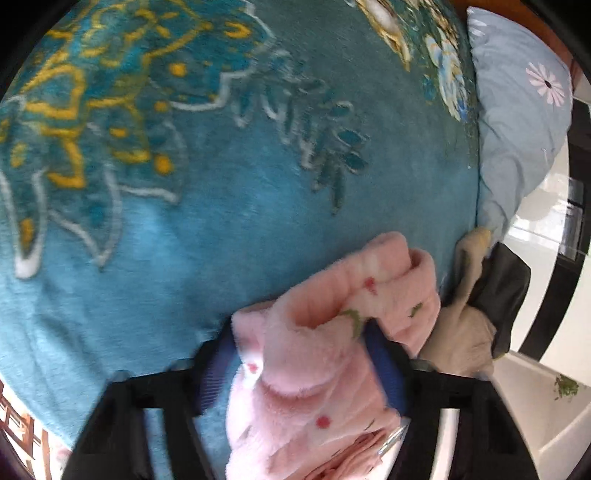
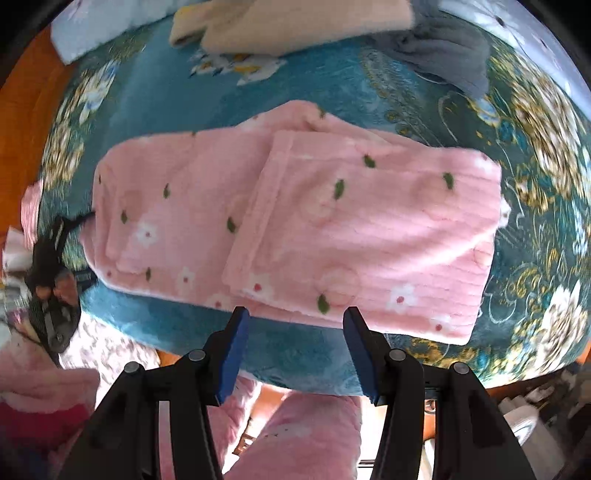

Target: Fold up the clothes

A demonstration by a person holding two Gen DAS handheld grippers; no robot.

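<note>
We've got the left gripper (image 1: 303, 354) clamped on a bunch of the pink fleece (image 2: 295, 229), probably to carry that end over for another fold. The fleece lies partly folded on the teal blanket (image 2: 314, 354). The right gripper (image 2: 295, 332) hangs just short of its near edge, fingers apart, holding nothing. No containers anywhere.

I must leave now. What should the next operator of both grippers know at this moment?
Left gripper: pink fleece bunched between its fingers; whether it is clamped is unclear.
Right gripper: open, empty, hovering at the near edge of the pink fleece garment.
The garment lies partly folded on the teal floral blanket; a beige garment and a grey one wait behind.
Left: finish the pink fold, then the others.
</note>
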